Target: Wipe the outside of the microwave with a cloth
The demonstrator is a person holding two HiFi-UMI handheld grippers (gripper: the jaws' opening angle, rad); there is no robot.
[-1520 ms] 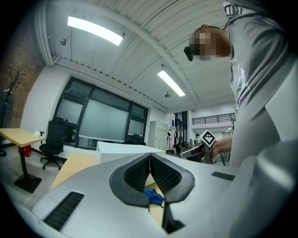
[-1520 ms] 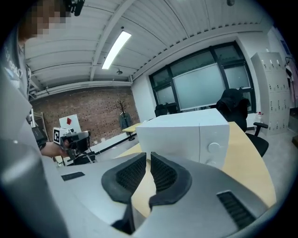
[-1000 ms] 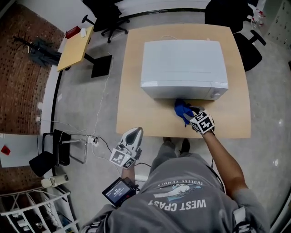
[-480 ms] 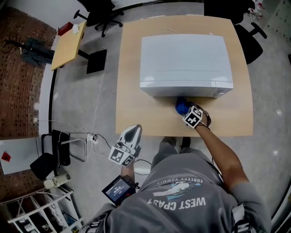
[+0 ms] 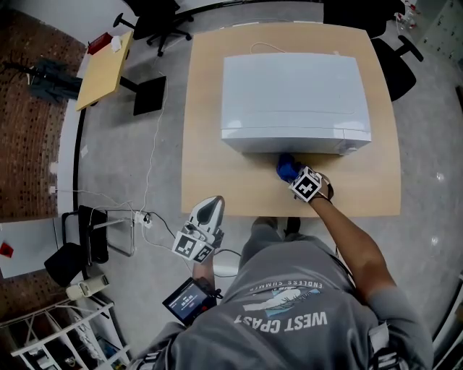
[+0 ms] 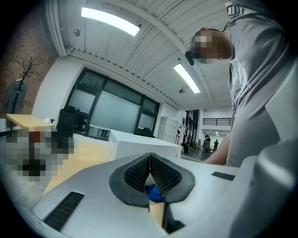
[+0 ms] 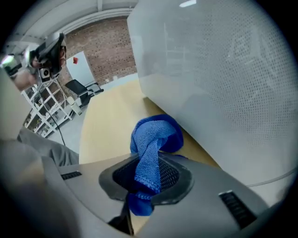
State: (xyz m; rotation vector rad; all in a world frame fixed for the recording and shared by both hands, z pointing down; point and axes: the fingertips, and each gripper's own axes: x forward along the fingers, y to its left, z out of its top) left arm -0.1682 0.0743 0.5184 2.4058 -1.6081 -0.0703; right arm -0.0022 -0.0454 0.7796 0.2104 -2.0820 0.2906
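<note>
The white microwave (image 5: 295,94) stands on the wooden table (image 5: 210,173), door side towards me. A blue cloth (image 5: 286,168) lies bunched on the tabletop against the bottom of the microwave's front. My right gripper (image 5: 294,175) points steeply down at it. In the right gripper view its jaws are closing, with a twisted fold of the cloth (image 7: 153,139) pinched between the pads (image 7: 171,173), beside the microwave's front (image 7: 223,79). My left gripper (image 5: 211,208) hangs off the table's near left edge, shut and empty (image 6: 150,162).
A small side table (image 5: 101,69) and black office chairs (image 5: 155,22) (image 5: 394,65) stand beyond the table. A cable (image 5: 152,181) runs across the floor at the left, and a white shelf rack (image 5: 58,340) fills the lower left corner.
My right gripper sank with the cloth to the tabletop at the microwave's front, and the loose cloth is now bunched. The left gripper has barely shifted.
</note>
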